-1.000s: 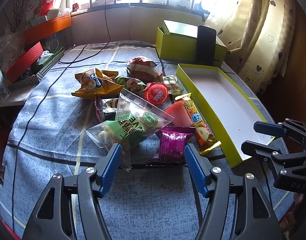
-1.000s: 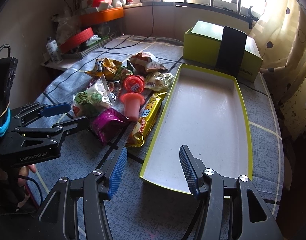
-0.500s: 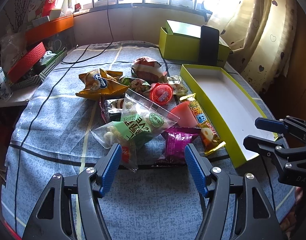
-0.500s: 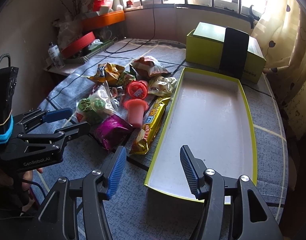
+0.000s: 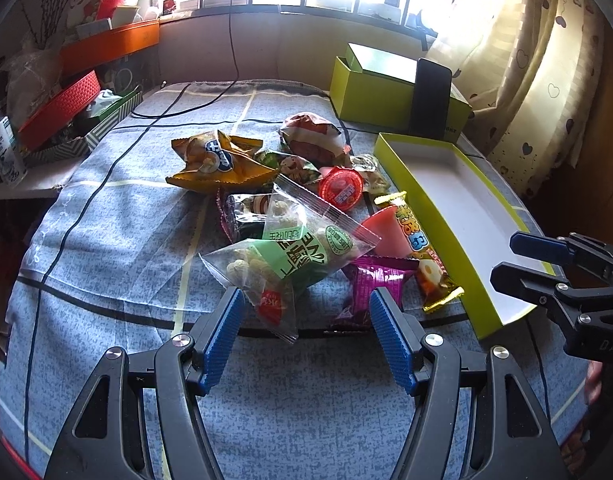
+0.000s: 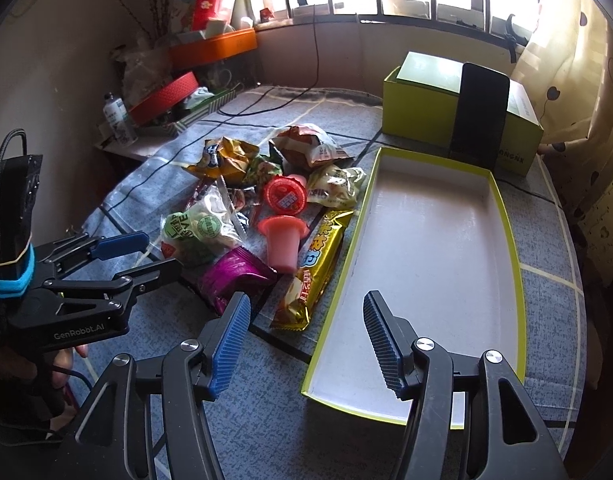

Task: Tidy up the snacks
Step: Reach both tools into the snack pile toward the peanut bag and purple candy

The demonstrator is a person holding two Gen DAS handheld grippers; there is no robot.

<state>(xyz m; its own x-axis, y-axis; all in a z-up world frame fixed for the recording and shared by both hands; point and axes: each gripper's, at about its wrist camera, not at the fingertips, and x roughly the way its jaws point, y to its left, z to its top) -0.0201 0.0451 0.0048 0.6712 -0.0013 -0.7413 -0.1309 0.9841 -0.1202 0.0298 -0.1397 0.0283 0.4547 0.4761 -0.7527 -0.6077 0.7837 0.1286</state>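
A pile of snacks lies on the blue-grey cloth: a clear bag with a green label (image 5: pixel 294 252), a purple packet (image 5: pixel 370 284), a pink jelly cup (image 6: pixel 283 240), a red-lidded cup (image 5: pixel 341 188), a gold bar (image 6: pixel 318 268) and an orange chip bag (image 5: pixel 214 160). An empty yellow-green tray (image 6: pixel 510 240) lies right of the pile. My left gripper (image 5: pixel 306 332) is open and empty, just short of the clear bag and the purple packet. My right gripper (image 6: pixel 306 340) is open and empty over the tray's near left corner.
A yellow-green box (image 6: pixel 426 116) with a black phone (image 6: pixel 480 116) leaning on it stands behind the tray. Cables (image 5: pixel 194 100) run across the far cloth. Red and orange boxes and a bottle (image 6: pixel 116 116) crowd the left shelf. A curtain (image 5: pixel 546 80) hangs at right.
Both grippers have drawn back and risen slightly, so the pile and tray sit a little farther off. Both stay open. No snack has moved.
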